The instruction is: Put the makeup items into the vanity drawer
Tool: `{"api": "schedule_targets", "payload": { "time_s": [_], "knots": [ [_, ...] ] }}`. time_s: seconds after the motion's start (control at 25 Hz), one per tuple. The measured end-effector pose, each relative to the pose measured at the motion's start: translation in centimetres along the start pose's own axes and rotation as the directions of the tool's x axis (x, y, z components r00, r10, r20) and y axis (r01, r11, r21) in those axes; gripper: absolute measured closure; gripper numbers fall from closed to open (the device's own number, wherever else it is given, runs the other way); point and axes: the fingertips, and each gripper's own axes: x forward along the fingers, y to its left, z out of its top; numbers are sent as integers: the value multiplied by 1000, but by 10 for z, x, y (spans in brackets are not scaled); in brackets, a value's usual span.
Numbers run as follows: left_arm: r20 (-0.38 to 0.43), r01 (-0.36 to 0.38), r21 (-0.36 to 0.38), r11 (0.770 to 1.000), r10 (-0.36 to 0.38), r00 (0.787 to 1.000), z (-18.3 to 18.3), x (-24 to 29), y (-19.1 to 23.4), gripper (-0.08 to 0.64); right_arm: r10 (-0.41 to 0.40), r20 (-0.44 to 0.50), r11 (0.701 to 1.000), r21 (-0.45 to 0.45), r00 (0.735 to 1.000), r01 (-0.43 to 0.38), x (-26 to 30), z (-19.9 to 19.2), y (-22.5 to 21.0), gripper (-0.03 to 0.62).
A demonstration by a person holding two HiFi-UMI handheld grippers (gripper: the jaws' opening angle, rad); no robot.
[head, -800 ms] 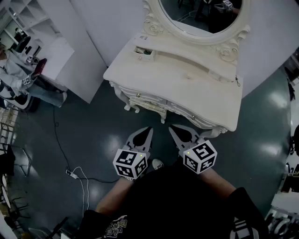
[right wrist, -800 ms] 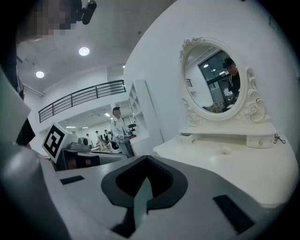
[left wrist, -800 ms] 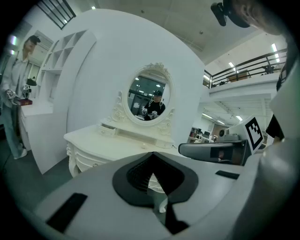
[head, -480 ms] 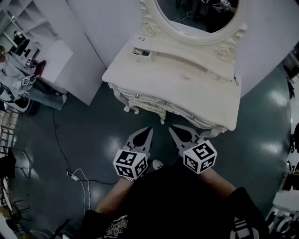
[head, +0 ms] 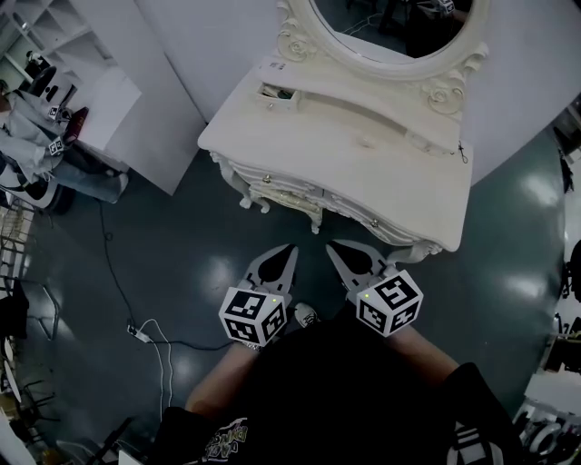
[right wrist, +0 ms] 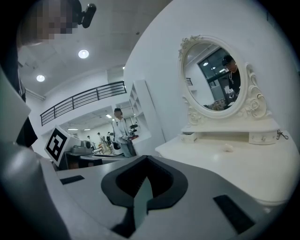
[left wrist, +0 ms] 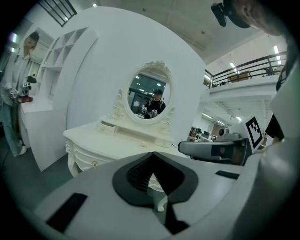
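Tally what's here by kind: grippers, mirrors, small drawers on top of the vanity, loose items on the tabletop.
Grippers: 2 (left gripper, right gripper)
Mirror: 1
Small top drawers: 2 (left drawer, right drawer)
Loose pale item on the tabletop: 1
Total: 6

Vanity (head: 363,173) is cream-white; floor (head: 172,245) is dark glossy teal.

Probably a mock-up room in a big hall: vanity (head: 363,173) before a white partition (head: 213,45), mezzanine railing (right wrist: 82,100) above.
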Motion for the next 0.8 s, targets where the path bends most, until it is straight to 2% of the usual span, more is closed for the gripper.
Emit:
{"api": "schedule_targets", "payload": {
  "time_s": [0.28,0.56,0.8],
  "knots": [
    [-5,18,-20,1000,-18,1000,1,5,-3,560,-12,-13,1000,7,1000,12,-2,3,-6,563],
    [7,55,-23,998,-55,998,9,27,-19,560,-52,-15,999,13,999,52,-18,12,-33,563],
    [15,37,-21,999,-37,999,22,45,-19,560,-41,-6,999,4,999,41,-14,29,-55,563]
  ]
}}
